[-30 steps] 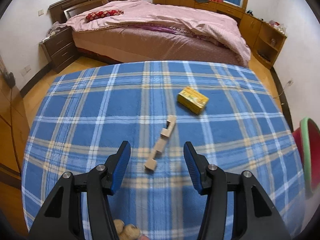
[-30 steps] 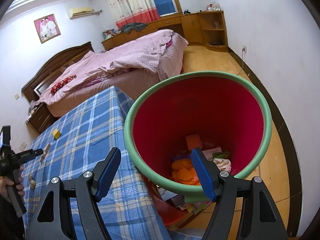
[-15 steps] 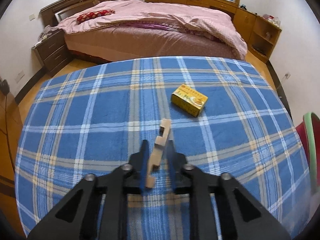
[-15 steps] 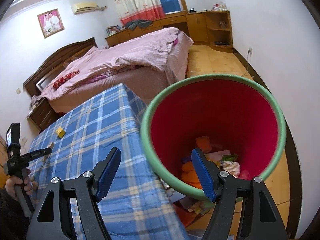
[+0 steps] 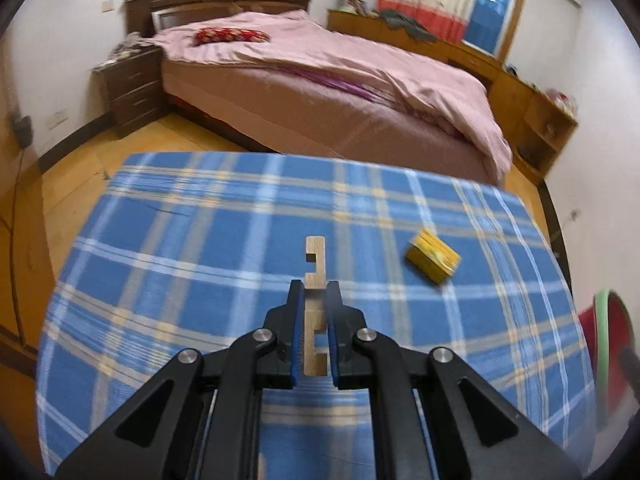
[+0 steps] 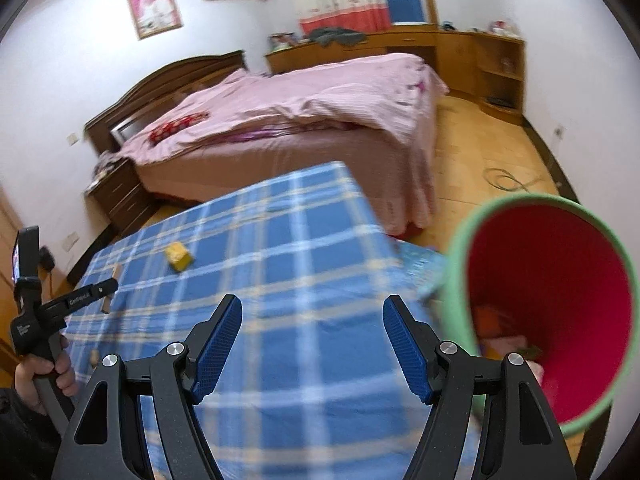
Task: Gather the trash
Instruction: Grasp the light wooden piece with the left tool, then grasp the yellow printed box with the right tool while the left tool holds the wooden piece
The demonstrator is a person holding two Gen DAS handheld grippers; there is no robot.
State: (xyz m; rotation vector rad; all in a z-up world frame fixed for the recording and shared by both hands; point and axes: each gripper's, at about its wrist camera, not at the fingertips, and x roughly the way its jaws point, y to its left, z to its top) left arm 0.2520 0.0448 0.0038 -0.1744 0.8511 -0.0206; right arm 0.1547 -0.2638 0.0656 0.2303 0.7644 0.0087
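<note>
Wooden notched strip sits clamped in your left gripper, one yellow box ahead to its right, while your right gripper gapes empty beside one red bin.

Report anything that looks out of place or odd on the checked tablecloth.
Two pieces of litter. A notched wooden piece is clamped in the left gripper, sticking out past its jaws. A yellow box lies askew on the cloth, apart from it. Nothing looks spilled or damaged.

bed: pink quilt, red pillow | nightstand: beside bed | table cloth: blue plaid
</note>
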